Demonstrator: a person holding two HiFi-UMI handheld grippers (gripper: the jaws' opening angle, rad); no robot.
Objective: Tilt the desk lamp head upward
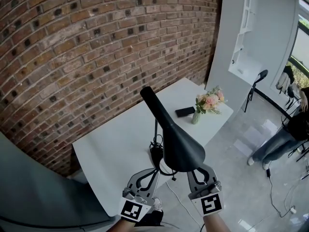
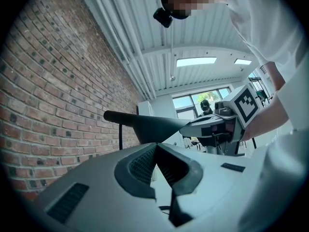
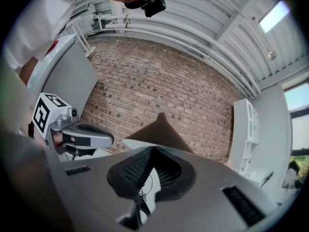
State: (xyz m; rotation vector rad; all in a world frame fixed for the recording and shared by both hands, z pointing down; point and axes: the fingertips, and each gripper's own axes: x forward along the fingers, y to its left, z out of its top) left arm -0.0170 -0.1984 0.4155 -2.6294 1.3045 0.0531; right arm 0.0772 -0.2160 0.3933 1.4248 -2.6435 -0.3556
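The black desk lamp head (image 1: pixel 176 139) slants from a wide shade near me up to a narrow far end. Its thin pole and black base (image 1: pixel 155 154) stand on the white table (image 1: pixel 116 149). My left gripper (image 1: pixel 152 171) sits under the shade's left side and my right gripper (image 1: pixel 195 171) under its right side; their tips are partly hidden by the shade. In the left gripper view the jaws (image 2: pixel 155 146) meet at the tips with the lamp head (image 2: pixel 145 124) just beyond. The right gripper (image 3: pixel 154 150) is likewise shut below the lamp head (image 3: pixel 161 132).
A vase of pink flowers (image 1: pixel 208 103) and a black phone (image 1: pixel 185 112) lie at the table's far end. A brick wall (image 1: pixel 96 42) runs along the left. A person (image 1: pixel 285 134), a chair (image 1: pixel 258 81) and a floor cable (image 1: pixel 275 197) are at right.
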